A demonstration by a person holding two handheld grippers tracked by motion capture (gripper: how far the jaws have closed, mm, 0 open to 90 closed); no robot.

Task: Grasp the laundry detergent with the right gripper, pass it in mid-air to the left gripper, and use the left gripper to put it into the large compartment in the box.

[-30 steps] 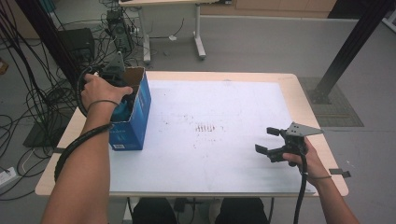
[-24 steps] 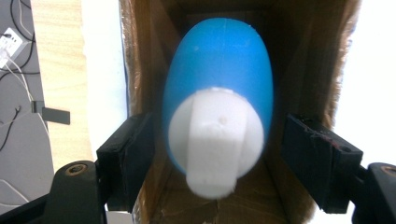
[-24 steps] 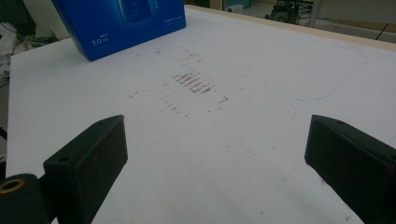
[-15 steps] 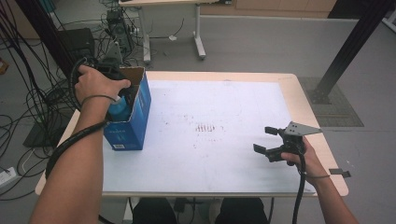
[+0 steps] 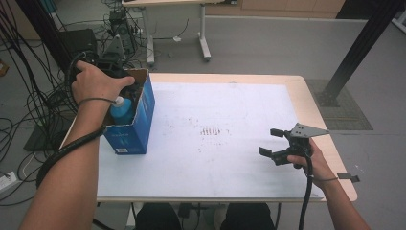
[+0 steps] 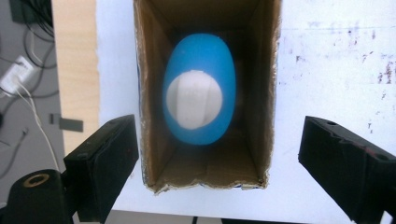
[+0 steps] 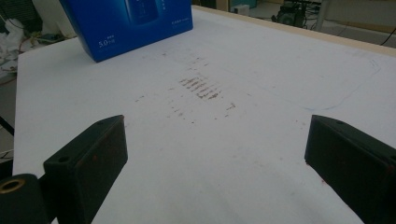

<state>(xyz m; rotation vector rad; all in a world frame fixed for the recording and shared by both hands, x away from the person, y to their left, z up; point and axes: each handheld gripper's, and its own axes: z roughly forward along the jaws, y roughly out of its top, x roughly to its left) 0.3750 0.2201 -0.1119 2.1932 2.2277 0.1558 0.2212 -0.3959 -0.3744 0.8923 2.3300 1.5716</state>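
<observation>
The blue bottle (image 6: 198,95) with the white cap already stands inside the open blue box (image 5: 136,120) near the desk's (image 5: 239,177) left edge, so the placing looks done; what is left, at a guess, is drawing the left gripper (image 6: 219,168) clear. Its jaws are spread wide above the box mouth, nothing between them. They have just been opening, and against the earlier frame the hand has lifted off the box. The right gripper (image 5: 277,143) hovers near the desk's right edge, jaws spread and empty, unmoved.
</observation>
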